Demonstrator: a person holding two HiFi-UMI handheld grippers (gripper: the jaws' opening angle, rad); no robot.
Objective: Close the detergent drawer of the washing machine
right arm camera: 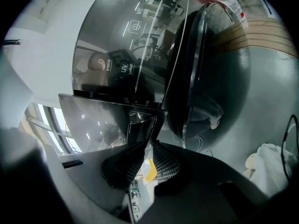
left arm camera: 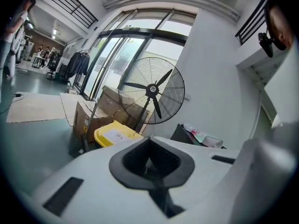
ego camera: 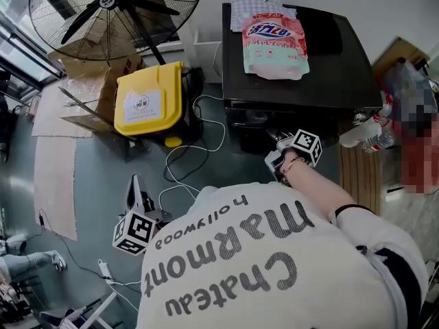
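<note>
From the head view we see the right arm stretched forward, the right gripper (ego camera: 291, 157) at the front of the black washing machine (ego camera: 322, 67). The left gripper (ego camera: 137, 228) hangs low over the floor, well apart. The shirt reads "Chateau Marmont Hollywood". The print on the detergent bag (ego camera: 274, 43) on the machine is too small to read.

In the left gripper view we find the jaws together on nothing, pointing towards a fan (left arm camera: 152, 94).

In the right gripper view the jaws, a little apart, pinch the front edge of the detergent drawer (right arm camera: 93, 125), which stands out from the machine. "UV" shows on the panel.
</note>
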